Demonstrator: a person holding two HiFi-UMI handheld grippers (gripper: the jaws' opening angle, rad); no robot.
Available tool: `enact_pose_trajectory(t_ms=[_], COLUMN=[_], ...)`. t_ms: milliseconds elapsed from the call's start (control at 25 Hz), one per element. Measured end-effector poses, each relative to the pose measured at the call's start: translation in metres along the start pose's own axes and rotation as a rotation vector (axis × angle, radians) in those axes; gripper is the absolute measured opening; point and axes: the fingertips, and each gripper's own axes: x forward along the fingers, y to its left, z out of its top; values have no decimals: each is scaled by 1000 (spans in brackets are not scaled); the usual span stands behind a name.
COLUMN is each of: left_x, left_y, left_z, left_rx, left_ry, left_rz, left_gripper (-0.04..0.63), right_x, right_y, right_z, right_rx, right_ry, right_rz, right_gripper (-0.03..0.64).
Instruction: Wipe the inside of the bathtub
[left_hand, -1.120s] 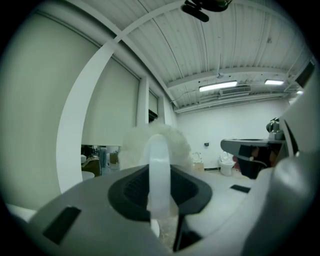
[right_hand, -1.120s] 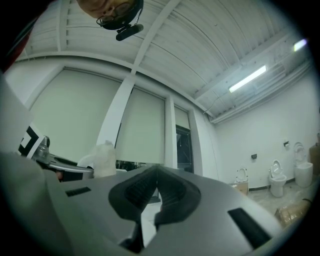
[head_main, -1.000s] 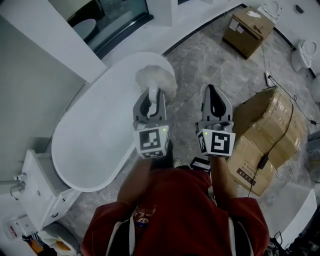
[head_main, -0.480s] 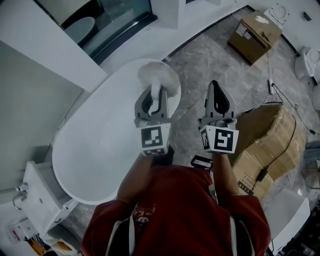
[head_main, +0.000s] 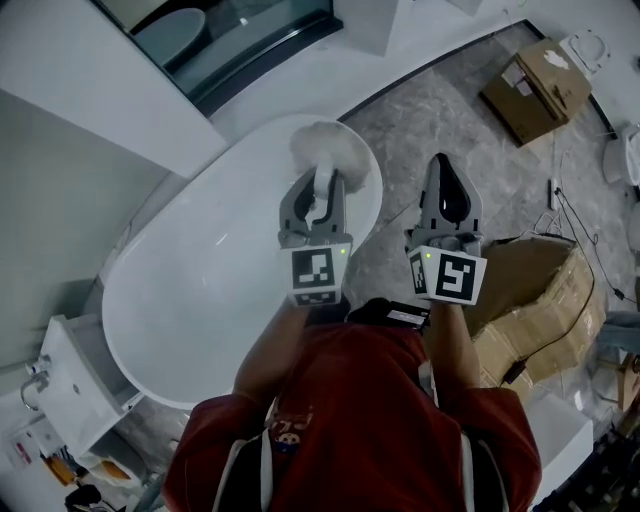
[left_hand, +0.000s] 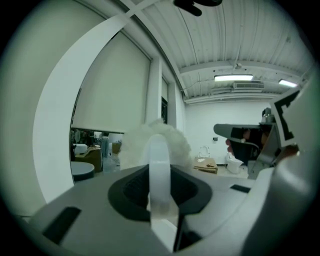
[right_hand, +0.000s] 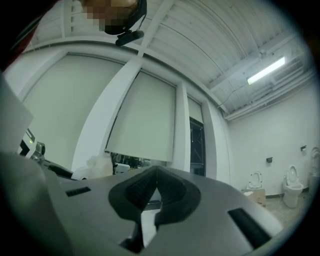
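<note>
left tool (head_main: 318, 200) clamped on the white handle of the fluffy duster (head_main: 322, 150); its head sits just beyond the tips, over the bathtub (head_main: 190, 290) far end; right tool (head_main: 447, 190) jaws together, empty, alongside, over the floor (head_main: 420, 130)

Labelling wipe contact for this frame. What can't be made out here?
- Whether the fluffy white brush head touches the white oval bathtub. The head view looks from above, and the gripper itself fills the lower part of the left gripper view.
- The tub floor beneath the left gripper and the person's arm, which hide it in the head view.
- The print on the brown cardboard boxes, which is too small in the head view.
</note>
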Motion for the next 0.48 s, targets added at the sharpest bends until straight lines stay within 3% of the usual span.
enact_pose_trajectory(t_ms=[240, 480], left_x=[34, 87], left_y=[11, 4], left_z=[-40, -86], left_rx=[-26, -37], left_ry=[97, 175], left_rz=[7, 12], left_gripper=[94, 94], right_x=[42, 91], right_y=[8, -15], right_z=[-27, -77], right_rx=[-26, -38], right_ry=[10, 14], right_rz=[83, 141], right_gripper=[12, 12])
